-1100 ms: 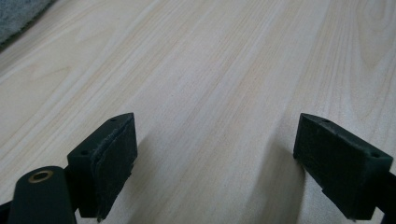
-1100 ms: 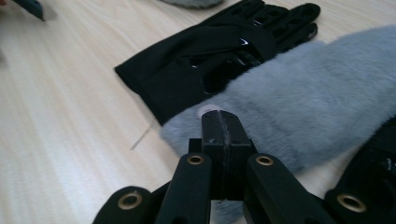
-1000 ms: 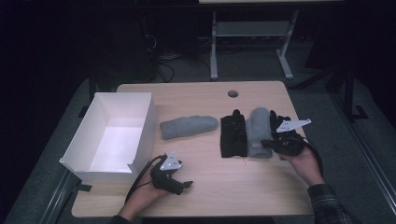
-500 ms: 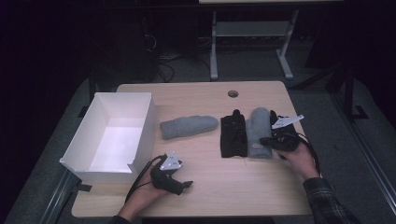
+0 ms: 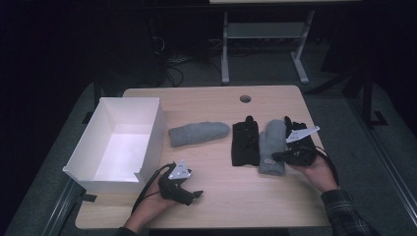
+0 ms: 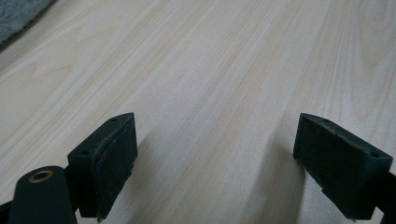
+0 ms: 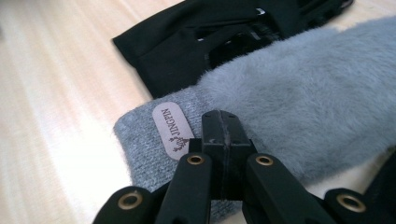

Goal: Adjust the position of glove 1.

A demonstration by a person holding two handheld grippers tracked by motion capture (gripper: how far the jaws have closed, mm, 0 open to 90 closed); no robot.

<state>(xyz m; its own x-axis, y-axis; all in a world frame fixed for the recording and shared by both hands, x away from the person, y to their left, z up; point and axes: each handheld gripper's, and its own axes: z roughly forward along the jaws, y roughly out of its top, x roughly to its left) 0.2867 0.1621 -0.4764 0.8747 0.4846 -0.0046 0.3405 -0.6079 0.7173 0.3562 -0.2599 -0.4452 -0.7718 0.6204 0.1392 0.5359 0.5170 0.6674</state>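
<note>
A grey fuzzy mitten [image 5: 271,145] with a tan label lies at the table's right, beside a black glove [image 5: 245,142]. My right gripper [image 5: 275,156] is shut, its tips resting on the mitten's knit cuff. In the right gripper view the closed gripper [image 7: 224,126] sits over the mitten [image 7: 303,88] next to the label, with no cloth seen between the jaws; the black glove [image 7: 187,51] lies beyond. A second grey mitten [image 5: 199,132] lies mid-table. My left gripper [image 5: 196,193] stands open near the front edge; the left gripper [image 6: 215,158] has bare wood between its jaws.
A white open box [image 5: 147,128] stands at the table's left side. Another black glove [image 5: 295,129] lies partly under my right hand. A cable hole [image 5: 245,98] is at the back of the wooden table [image 5: 221,103]. A grey mitten corner [image 6: 14,18] shows far off.
The right hand has shifted very slightly over the mitten's cuff. The left gripper has stayed where it was.
</note>
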